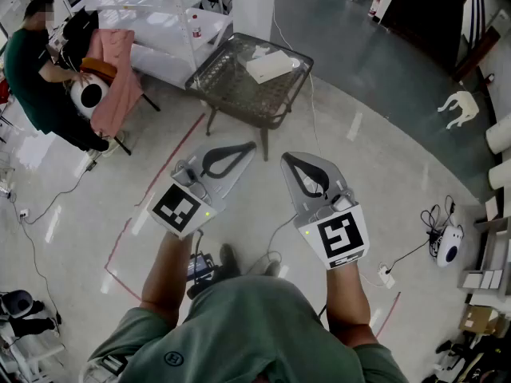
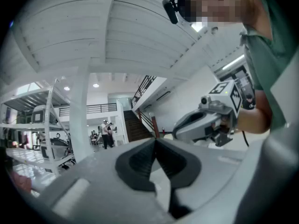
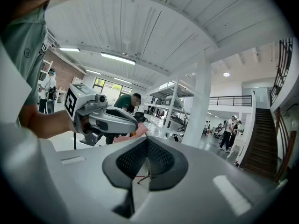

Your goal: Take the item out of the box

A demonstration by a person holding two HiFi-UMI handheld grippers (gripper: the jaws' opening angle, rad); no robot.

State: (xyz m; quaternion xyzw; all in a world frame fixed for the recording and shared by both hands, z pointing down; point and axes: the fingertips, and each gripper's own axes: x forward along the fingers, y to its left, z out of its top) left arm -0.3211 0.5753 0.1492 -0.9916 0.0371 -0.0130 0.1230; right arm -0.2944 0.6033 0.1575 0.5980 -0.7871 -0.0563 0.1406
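A flat white box [image 1: 269,66] lies on a small dark table [image 1: 231,94] out on the floor ahead; I cannot see what is inside it. Both grippers are held in front of the person's chest, well short of the table. In the head view my left gripper [image 1: 251,145] is shut and empty, pointing up and to the right. My right gripper [image 1: 286,159] is beside it, also shut and empty. In the left gripper view the pads [image 2: 145,160] meet, and the right gripper [image 2: 205,120] shows beyond them. The right gripper view shows closed pads [image 3: 159,160] and the left gripper [image 3: 105,118].
A seated person [image 1: 32,74] works at the far left beside a chair draped in pink cloth [image 1: 116,74]. White shelving [image 1: 172,10] stands behind the table. Red tape lines [image 1: 172,154] and cables [image 1: 48,202] cross the floor. A white device [image 1: 449,247] with cables lies at the right.
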